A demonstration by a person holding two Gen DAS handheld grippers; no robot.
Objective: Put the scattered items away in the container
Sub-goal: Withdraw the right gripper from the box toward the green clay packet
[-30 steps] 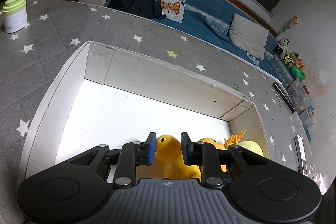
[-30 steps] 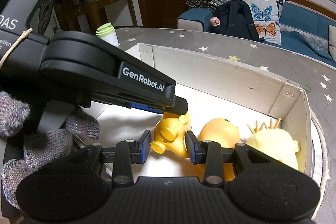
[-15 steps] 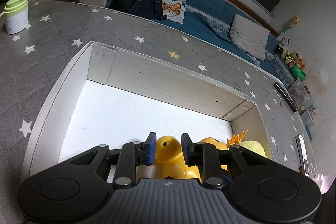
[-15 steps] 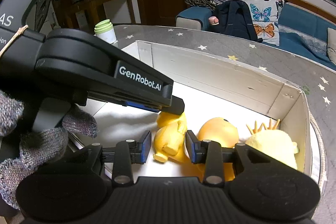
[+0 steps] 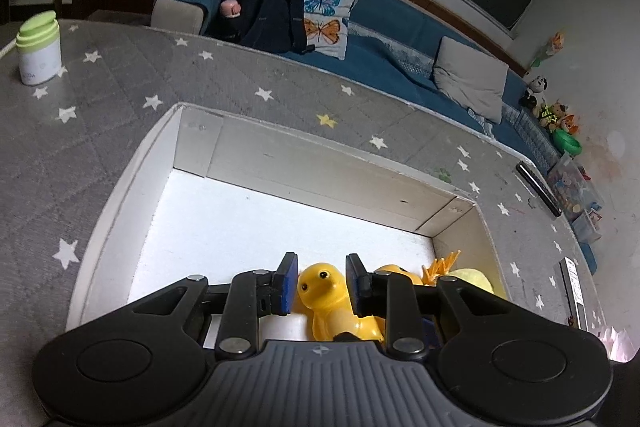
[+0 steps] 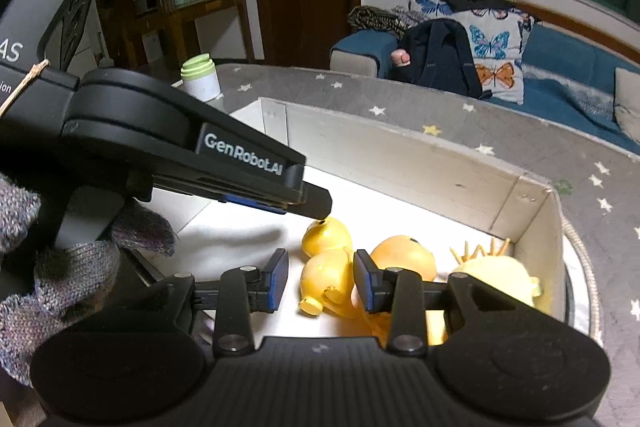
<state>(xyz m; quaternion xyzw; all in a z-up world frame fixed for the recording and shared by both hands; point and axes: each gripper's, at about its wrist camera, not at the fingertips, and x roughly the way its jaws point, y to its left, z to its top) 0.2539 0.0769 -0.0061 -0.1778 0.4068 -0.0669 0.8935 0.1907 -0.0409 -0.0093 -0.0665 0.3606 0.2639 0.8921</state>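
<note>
The white cardboard box [image 5: 320, 171] sits on a grey star-print table. Inside its right end lie a yellow rubber duck [image 5: 320, 291], an orange round toy [image 5: 394, 271] and a pale yellow plush chick [image 5: 472, 277]. My left gripper [image 5: 322, 283] is shut on the duck's head, whose face shows between the blue pads. In the right wrist view the left gripper's tip rests on the head of the duck [image 6: 326, 259], whose body lies on the box floor. My right gripper [image 6: 320, 279] hovers open above the duck, holding nothing, with the orange toy [image 6: 404, 255] and the chick [image 6: 496, 275] to its right.
A white jar with a green lid [image 5: 38, 55] stands on the table left of the box. A black bar [image 5: 538, 195] and a white strip [image 5: 574, 283] lie near the right edge. A knit-gloved hand [image 6: 60, 267] holds the left gripper. A blue sofa lies beyond.
The left gripper has lowered the duck from hanging above the box floor to lying on it beside the orange toy. The finger gaps look unchanged.
</note>
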